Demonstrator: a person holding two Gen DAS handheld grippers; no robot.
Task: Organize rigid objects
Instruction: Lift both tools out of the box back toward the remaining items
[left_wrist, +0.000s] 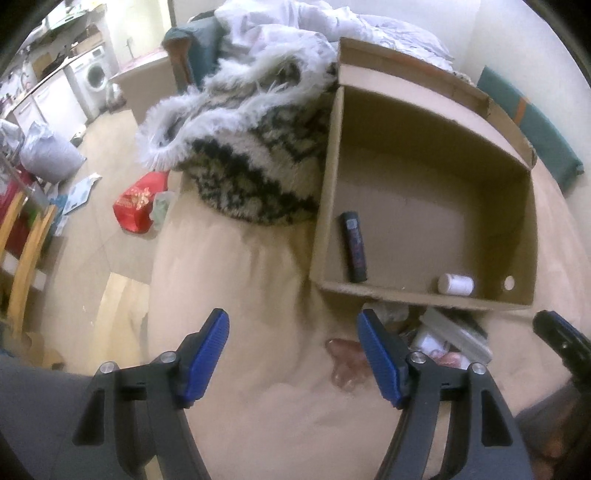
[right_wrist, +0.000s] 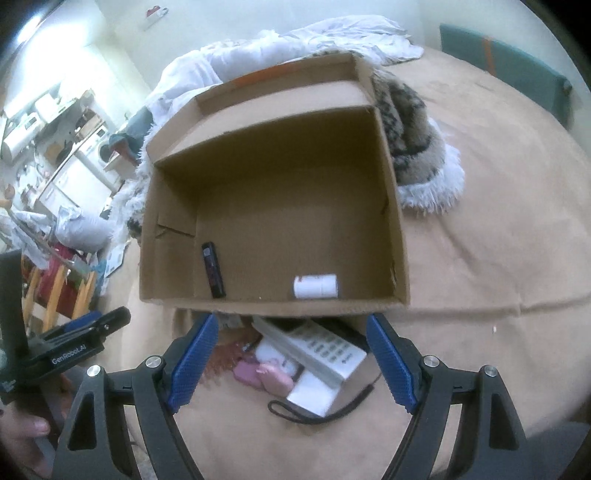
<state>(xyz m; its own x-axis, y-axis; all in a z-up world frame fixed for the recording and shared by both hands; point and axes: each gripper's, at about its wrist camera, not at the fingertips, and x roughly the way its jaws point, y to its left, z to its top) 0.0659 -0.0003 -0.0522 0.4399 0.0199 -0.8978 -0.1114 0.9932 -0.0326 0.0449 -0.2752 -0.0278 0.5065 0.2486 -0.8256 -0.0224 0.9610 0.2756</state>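
Box (right_wrist: 273, 177): cardboard, open-topped, set on the tan bed (right_wrist: 498, 240). Contents: dark tube (right_wrist: 213, 270) lying at 7 o'clock on the floor, white bottle (right_wrist: 316, 286) on its side at 5 o'clock, well apart.

Pile outside the near wall: white remote (right_wrist: 317, 350), pink item (right_wrist: 266, 376), black strap (right_wrist: 321, 410).

Left gripper (left_wrist: 293, 354): fingers released, nothing held.

Right gripper (right_wrist: 291, 362): fingers released, spread above the pile.

The cardboard box (right_wrist: 273, 206) stands open-topped with bare floor beyond a dark bottle (right_wrist: 213, 270) and white jar (right_wrist: 316, 286), its near wall fronting the clutter pile (right_wrist: 314, 362).
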